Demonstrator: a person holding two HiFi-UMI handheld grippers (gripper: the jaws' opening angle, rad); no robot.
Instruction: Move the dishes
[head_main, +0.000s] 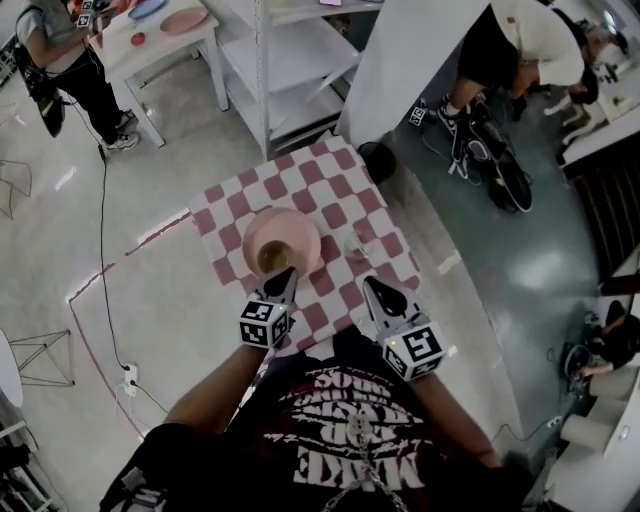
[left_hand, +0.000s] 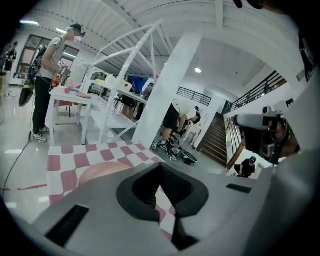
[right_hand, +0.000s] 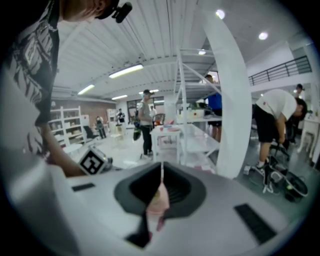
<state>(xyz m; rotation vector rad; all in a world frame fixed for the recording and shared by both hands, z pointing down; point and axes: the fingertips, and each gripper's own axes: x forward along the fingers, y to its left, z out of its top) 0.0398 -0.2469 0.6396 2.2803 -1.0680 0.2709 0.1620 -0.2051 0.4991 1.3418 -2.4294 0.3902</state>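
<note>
Pink bowl (head_main: 283, 238), mid checkered desk (head_main: 335, 215), at 12 o'clock of left tongs (head_main: 284, 274); left and right tongs (head_main: 371, 285) both together, empty; approach step, judged: next, part left tongs round rim.

– where does the bowl stand?
– the bowl (head_main: 274, 257) stands in the near part of the plate (head_main: 300, 228), and the plate lies about mid tabletop (head_main: 225, 215).
– and the grippers?
– the left gripper (head_main: 286, 272) hangs over the plate's near rim, just before the bowl. the right gripper (head_main: 371, 284) hangs to its right, over the tabletop's near right part, apart from the plate.
– what is behind?
– a shelf rack (head_main: 285, 70) stands behind the tabletop, with a column (head_main: 410, 60) to its right. left of the rack is a second tabletop (head_main: 165, 47) bearing dishes (head_main: 184, 20), a person (head_main: 70, 60) at its left. another person (head_main: 520, 45) bends right of the column.
</note>
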